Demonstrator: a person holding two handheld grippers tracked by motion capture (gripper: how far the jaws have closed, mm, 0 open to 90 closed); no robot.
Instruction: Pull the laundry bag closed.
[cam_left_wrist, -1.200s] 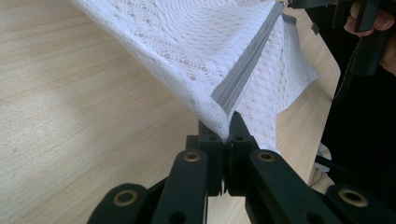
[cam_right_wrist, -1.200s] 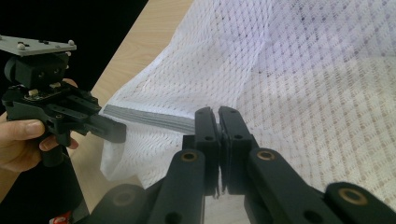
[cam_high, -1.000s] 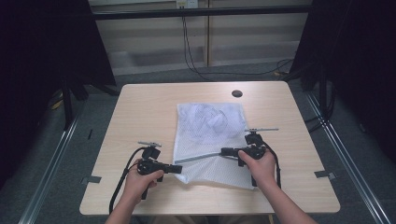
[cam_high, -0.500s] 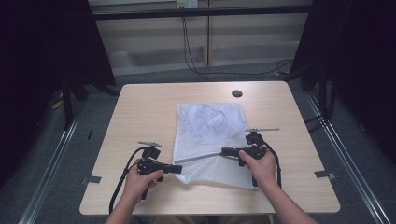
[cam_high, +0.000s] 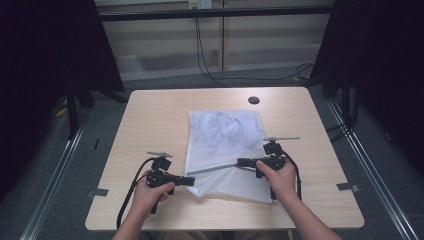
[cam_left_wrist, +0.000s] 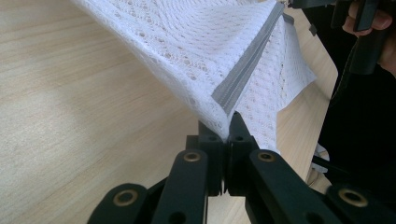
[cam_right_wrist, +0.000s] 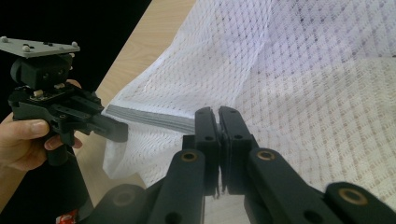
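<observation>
The white mesh bag (cam_high: 224, 150) lies on the wooden table (cam_high: 150, 120), just near of centre, with something white bundled inside its far half. The left gripper (cam_high: 189, 180) is clamped on the bag's near left corner at the end of the grey zipper strip (cam_left_wrist: 247, 65). The right gripper (cam_high: 241, 162) pinches that same strip further along, lifting it taut between them.
</observation>
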